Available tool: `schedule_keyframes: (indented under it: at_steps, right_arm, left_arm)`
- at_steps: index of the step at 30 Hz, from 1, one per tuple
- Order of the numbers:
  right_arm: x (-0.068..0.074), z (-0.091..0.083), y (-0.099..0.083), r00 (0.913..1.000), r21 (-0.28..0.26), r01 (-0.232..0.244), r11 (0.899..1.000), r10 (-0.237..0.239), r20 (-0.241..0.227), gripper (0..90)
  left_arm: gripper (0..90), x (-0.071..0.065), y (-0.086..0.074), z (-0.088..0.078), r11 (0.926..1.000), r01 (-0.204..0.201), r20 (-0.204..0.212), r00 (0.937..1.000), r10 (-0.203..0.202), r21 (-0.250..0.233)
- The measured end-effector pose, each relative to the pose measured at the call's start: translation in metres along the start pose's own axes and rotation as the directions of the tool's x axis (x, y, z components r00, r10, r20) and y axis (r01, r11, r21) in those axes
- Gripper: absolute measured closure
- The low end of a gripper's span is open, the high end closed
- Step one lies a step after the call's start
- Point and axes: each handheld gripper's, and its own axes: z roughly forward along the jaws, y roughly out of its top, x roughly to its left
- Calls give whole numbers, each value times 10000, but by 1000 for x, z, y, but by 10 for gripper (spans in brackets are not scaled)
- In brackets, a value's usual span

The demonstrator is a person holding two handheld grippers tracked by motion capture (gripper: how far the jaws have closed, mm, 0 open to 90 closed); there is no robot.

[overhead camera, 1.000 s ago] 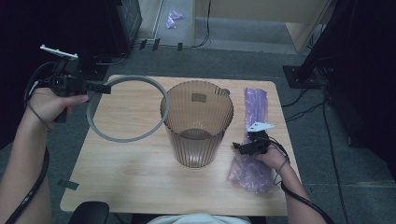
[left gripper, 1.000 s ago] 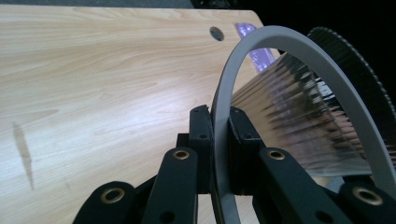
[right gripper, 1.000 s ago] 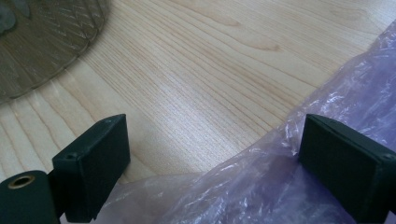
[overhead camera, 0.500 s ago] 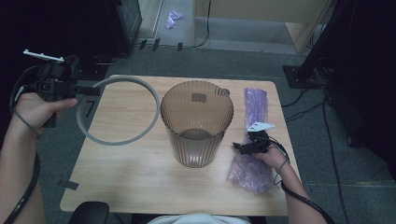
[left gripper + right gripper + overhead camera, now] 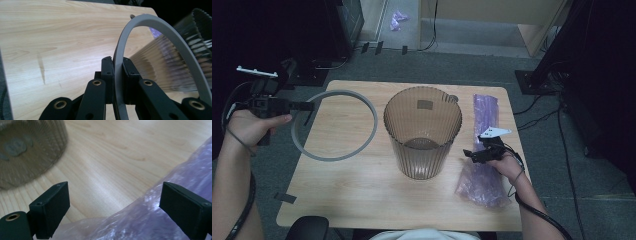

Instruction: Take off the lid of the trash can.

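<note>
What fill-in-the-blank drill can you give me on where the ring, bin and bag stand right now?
1. The left gripper is shut on the grey ____.
2. The ribbed bin stands upright on the wooden ____.
3. The right gripper hovers with jaws ____ over the purple plastic bag.
4. The bag lies on the bin's ____ side in the high view.

Missing words: ring; table; open; right
</note>
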Motion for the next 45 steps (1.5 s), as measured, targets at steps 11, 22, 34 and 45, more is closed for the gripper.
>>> schedule_keyframes:
  at_steps: [11,22,34,45]
  right_arm:
    - [-7,-11,2,9995,-236,-234,9994,239,208,96]
    - [-14,-18,3,9981,-457,-418,9981,438,429,98]
    - [-25,-24,-1,9951,-280,-749,9968,765,623,98]
    - [-36,-31,-5,9891,-448,-1038,9936,1079,999,147]
  left_arm:
    - [819,21,-27,36,9988,425,175,9989,-430,262]
    - [818,30,-46,56,9983,555,381,9977,-561,164]
    - [816,32,-57,78,9982,370,476,9981,-392,478]
    - [815,41,-70,88,9983,431,221,9988,-440,400]
